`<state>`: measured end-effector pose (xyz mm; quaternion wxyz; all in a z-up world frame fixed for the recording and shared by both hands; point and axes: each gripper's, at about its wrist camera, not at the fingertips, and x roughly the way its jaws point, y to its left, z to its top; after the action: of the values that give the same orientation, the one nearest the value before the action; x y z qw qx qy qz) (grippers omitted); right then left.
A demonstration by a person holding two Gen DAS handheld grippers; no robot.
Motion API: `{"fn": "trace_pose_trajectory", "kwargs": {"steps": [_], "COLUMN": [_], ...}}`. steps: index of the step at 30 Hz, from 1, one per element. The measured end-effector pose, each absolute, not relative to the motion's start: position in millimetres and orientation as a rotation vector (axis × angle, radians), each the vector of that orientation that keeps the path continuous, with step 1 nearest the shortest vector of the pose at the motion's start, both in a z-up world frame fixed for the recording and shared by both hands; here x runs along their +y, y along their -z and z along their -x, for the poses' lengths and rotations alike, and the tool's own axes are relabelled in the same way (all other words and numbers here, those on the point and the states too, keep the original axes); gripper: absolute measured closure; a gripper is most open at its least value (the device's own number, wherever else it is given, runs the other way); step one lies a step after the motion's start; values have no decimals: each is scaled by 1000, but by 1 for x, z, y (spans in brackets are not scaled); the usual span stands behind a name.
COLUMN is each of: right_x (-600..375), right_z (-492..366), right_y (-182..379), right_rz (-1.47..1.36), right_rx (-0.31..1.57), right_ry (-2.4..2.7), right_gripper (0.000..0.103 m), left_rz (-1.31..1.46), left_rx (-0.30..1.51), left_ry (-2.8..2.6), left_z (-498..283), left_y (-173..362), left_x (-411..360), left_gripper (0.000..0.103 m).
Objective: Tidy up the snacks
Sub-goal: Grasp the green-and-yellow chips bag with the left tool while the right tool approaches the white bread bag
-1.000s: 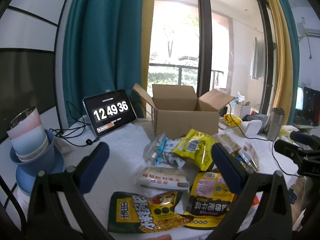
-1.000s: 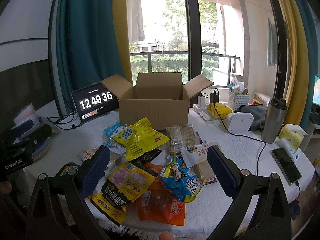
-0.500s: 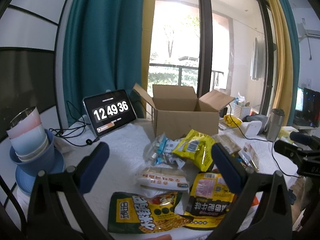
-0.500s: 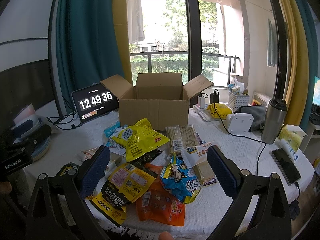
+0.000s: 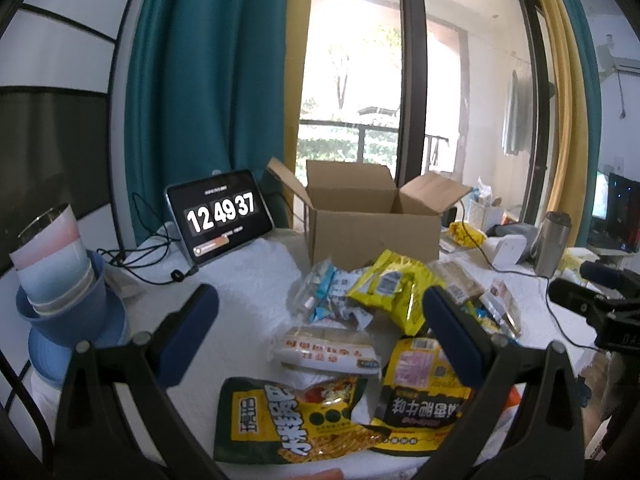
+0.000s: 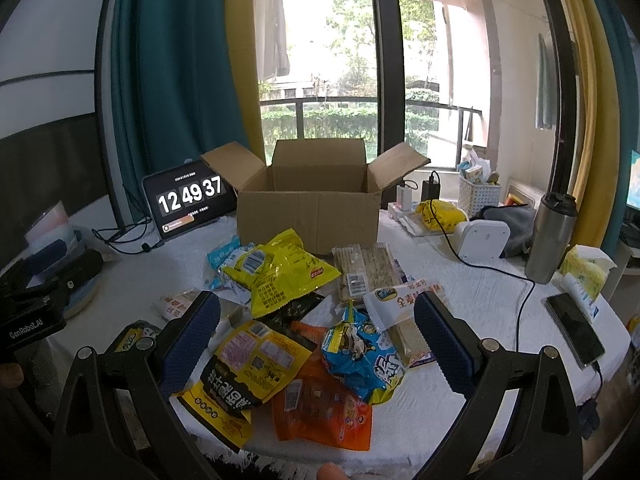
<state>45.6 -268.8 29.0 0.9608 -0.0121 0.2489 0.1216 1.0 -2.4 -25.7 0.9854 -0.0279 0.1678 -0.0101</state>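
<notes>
An open cardboard box (image 5: 372, 228) (image 6: 308, 216) stands at the back of the white-clothed table. Several snack packs lie in a heap in front of it: a yellow bag (image 5: 394, 290) (image 6: 276, 276), a dark green bag (image 5: 288, 420), a black-and-yellow bag (image 5: 424, 396) (image 6: 240, 372), a blue bag (image 6: 360, 352), an orange bag (image 6: 320, 408), a cracker pack (image 6: 362, 268) and a white bread pack (image 5: 326, 350). My left gripper (image 5: 320, 336) hovers open over the near left of the heap. My right gripper (image 6: 316, 340) hovers open above the blue bag. Neither holds anything.
A tablet clock (image 5: 220, 216) with cables stands left of the box. Stacked cups and bowls (image 5: 60, 280) sit at the far left. To the right are a steel tumbler (image 6: 550, 236), a white device (image 6: 482, 240), a phone (image 6: 574, 328), a basket (image 6: 478, 196) and a cable (image 6: 520, 292).
The clock has ticked from 12:49:36 to 12:49:37. Both grippers and the snacks have stayed in place.
</notes>
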Motion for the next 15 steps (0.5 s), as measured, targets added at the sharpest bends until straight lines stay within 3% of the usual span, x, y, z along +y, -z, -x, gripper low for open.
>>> {"fn": "trace_pose_trajectory", "kwargs": {"steps": [15], "right_x": [-261], "right_z": [-68], "right_y": [23], "right_rz": [33], "right_rx": [680], "right_ry": [-273], "right_gripper": [3], "left_rz": [-70], "left_rx": [613], "left_ry": [-58], "left_z": [-15], "left_y": [127], "left_x": [17], "left_gripper": [0]}}
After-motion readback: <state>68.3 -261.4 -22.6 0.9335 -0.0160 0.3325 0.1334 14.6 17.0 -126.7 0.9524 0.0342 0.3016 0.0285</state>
